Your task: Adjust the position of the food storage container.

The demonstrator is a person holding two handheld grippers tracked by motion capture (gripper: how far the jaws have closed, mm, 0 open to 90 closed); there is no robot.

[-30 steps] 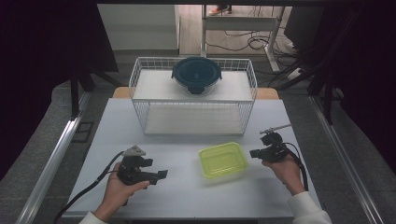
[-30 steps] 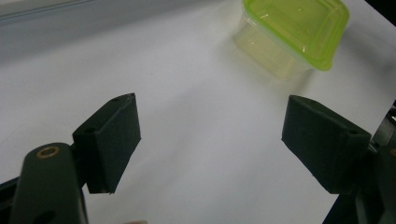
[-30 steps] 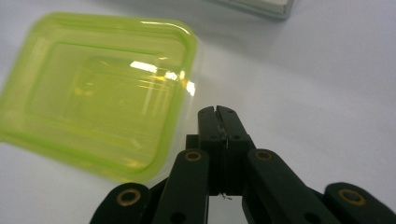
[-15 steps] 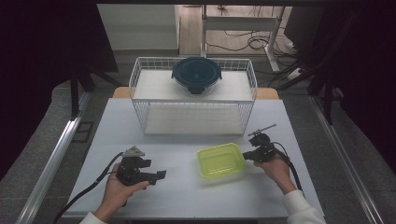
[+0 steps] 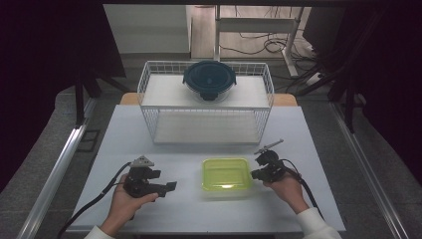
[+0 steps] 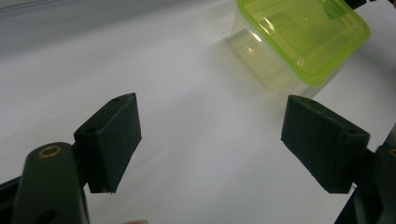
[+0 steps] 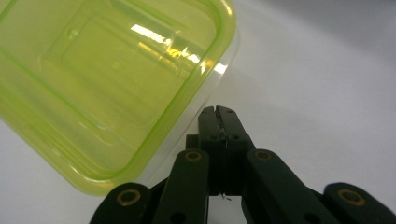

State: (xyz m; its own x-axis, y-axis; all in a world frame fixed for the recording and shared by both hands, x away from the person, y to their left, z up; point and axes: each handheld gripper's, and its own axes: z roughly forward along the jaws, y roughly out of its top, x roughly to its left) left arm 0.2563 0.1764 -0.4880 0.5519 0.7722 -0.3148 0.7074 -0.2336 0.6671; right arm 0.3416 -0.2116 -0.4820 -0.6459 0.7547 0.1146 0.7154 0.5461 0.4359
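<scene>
A clear plastic box with a lime-green lid [image 5: 225,176] rests on the white table [image 5: 189,209] near its front. My right gripper [image 5: 255,174] is at the box's right edge, jaws pressed together with nothing between them. In the right gripper view the shut jaws [image 7: 218,112] end just beside the green lid [image 7: 102,79]. My left gripper [image 5: 171,187] rests on the table to the left of the box, jaws wide apart. The left gripper view has the green-lidded box [image 6: 303,35] at upper right, beyond the open gripper [image 6: 210,135].
A white wire basket [image 5: 206,129] stands at the back of the table. A round dark-lidded container [image 5: 209,79] sits on its top shelf. Dark curtains flank both sides. Bare table lies between the basket and the grippers.
My right gripper has moved left, from about a hand's width off the box to its right edge. The left gripper has stayed in place.
</scene>
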